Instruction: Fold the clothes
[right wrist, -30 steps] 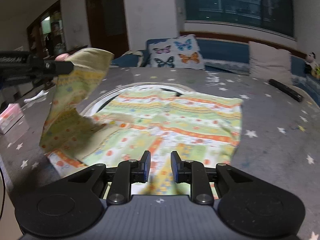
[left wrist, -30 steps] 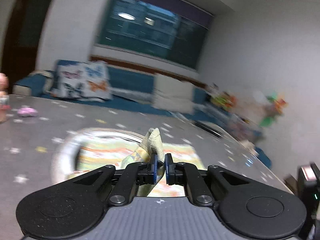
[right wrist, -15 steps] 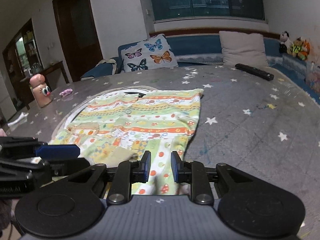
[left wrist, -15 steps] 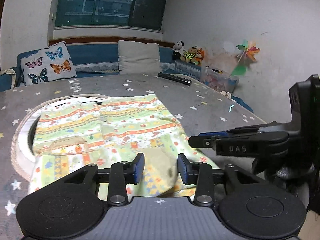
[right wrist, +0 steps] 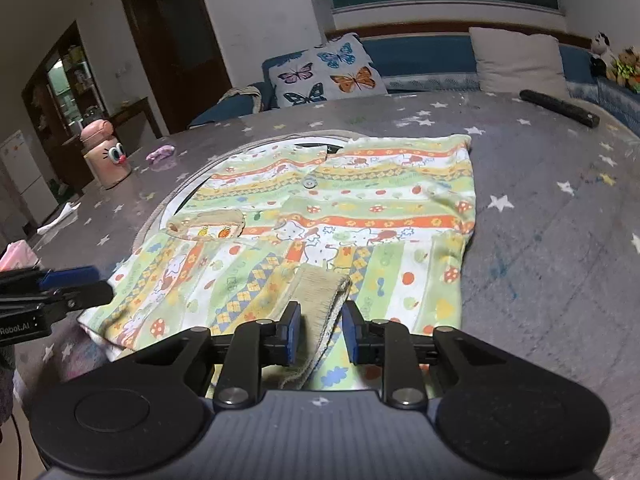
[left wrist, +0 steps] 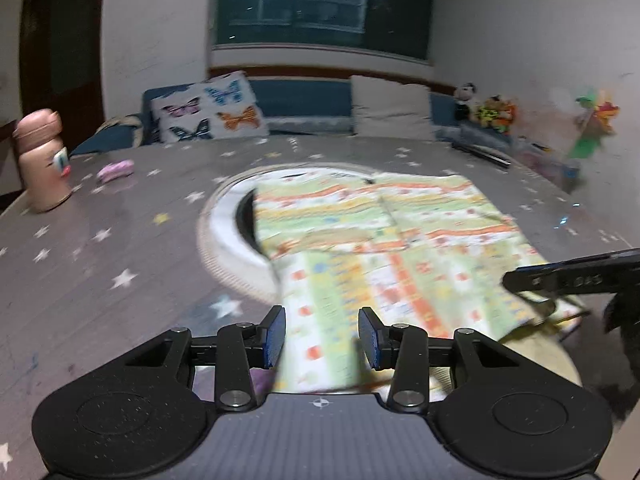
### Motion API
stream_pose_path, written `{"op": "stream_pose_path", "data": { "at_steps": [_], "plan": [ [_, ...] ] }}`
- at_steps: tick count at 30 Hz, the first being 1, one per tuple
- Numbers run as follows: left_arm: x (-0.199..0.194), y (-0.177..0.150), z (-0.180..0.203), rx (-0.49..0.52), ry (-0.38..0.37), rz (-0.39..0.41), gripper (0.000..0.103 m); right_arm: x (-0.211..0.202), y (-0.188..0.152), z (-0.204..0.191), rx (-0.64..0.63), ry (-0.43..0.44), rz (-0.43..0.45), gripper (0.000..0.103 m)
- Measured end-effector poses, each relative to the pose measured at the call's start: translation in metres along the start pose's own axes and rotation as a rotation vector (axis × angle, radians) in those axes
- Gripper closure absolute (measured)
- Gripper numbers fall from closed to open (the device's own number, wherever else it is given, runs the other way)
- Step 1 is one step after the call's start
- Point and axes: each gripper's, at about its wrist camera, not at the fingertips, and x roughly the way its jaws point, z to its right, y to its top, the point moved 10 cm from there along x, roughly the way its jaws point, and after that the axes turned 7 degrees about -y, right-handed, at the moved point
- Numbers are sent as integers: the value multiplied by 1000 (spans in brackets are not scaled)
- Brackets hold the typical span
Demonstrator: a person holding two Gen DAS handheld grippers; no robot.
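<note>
A child's patterned shirt [right wrist: 340, 208] in green, orange and white lies spread on the grey star-print table [right wrist: 560, 220], with both sleeves folded in over its body. It also shows in the left wrist view [left wrist: 380, 240]. My left gripper [left wrist: 322, 336] is open at the shirt's near left edge, holding nothing. It shows at the left of the right wrist view [right wrist: 72, 288]. My right gripper [right wrist: 320, 334] is open, its fingers on either side of a beige ribbed cuff [right wrist: 320, 300] at the near edge. It shows at the right of the left wrist view [left wrist: 568, 276].
A pink cartoon bottle [right wrist: 106, 152] and a small purple object [right wrist: 160, 154] stand at the table's left. A black remote [right wrist: 560, 108] lies at the far right. A white ring mat [left wrist: 228, 232] lies under the shirt. Cushions [right wrist: 328, 72] line the sofa behind.
The left gripper let go of the sleeve it held up and laid it across the shirt, then drew back left and opened. The right gripper opened wider, and the cuff now lies between its fingers.
</note>
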Motion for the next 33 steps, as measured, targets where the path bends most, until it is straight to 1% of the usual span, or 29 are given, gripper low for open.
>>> {"op": "stream_pose_path", "data": {
  "at_steps": [4,6,10,13,20,23,25,26,28,33],
  "plan": [
    [1,-3,-6,-6,12,-2,57,4,1,-2,13,-10,-5,81],
    [4,-5,-6,1,12,-8,57,2,4,-3,1,-15,4,96],
    [7,-6,-6,11,22,-18,57,-11,19,-8,-26,-26,52,97],
    [10,-7,-9,11,32,-24,57,-7,23,-3,-12,-38,57,97],
    [15,-9,-21,19,91,-37,57,3,30,11,26,-65,68,96],
    [13,-7,-23,32,112,-35,57,16,21,17,22,-84,36,95],
    [10,-3,-24,42,129,-28,58,14,18,16,12,-82,40,94],
    [9,0,-23,44,131,-22,59,13,17,14,0,-76,39,91],
    [7,9,-18,52,123,-4,59,11,15,9,-25,-63,38,90],
    [22,24,16,103,23,5,59,6,8,-4,-88,-32,34,90]
  ]
}}
